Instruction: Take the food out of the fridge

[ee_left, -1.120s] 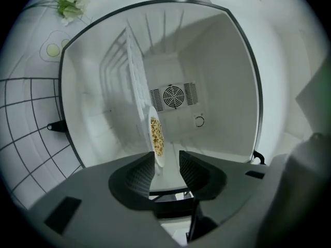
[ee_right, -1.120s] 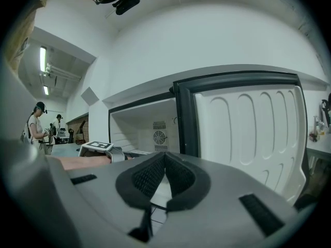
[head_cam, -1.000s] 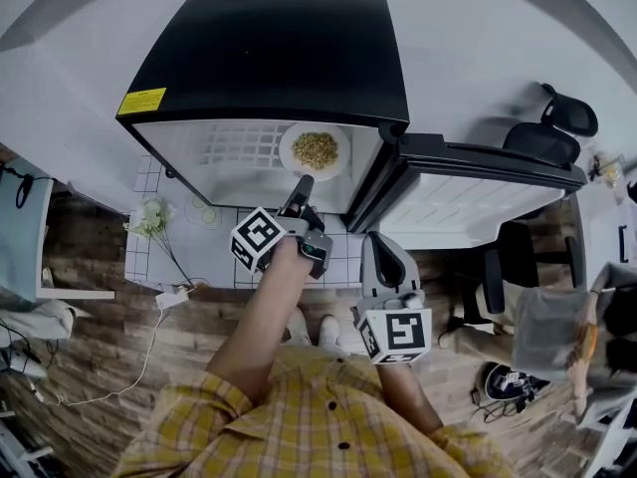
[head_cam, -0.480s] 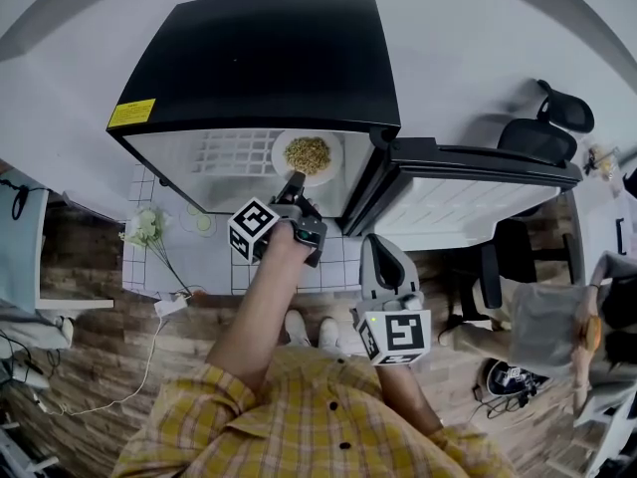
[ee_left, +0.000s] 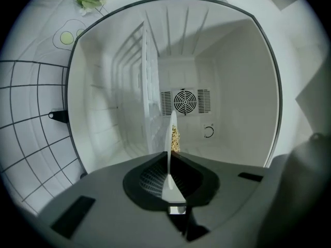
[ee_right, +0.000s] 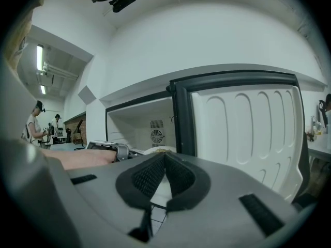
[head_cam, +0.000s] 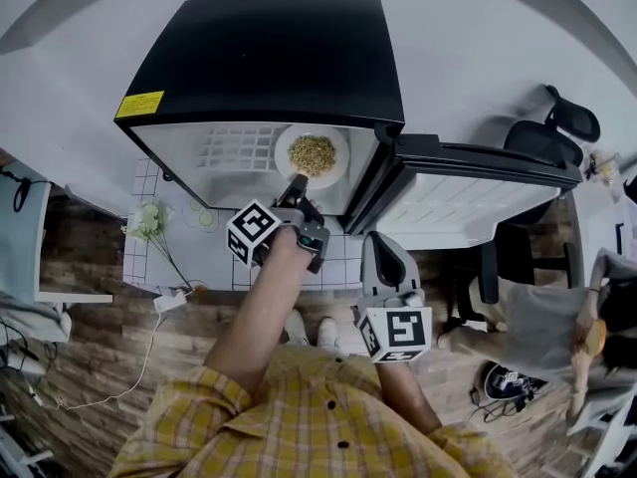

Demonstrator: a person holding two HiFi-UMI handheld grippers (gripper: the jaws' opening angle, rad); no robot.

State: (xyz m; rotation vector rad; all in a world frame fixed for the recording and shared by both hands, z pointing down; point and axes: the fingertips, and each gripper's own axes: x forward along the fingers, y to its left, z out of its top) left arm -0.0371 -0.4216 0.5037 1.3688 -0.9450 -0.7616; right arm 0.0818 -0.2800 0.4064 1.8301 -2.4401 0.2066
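As left claw closes, plate rim edge-on between its jaws.

right gripper: black ribbed pads meet at the tips, nothing between them. beyond, fridge open, white inside, round fan grille on its back wall. door swung out to the right, dark frame, white moulded liner. pale plate rim just shows at the fridge's front edge, contents not readable. bare forearm reaches in from the left. two people stand far left under a ceiling lamp.
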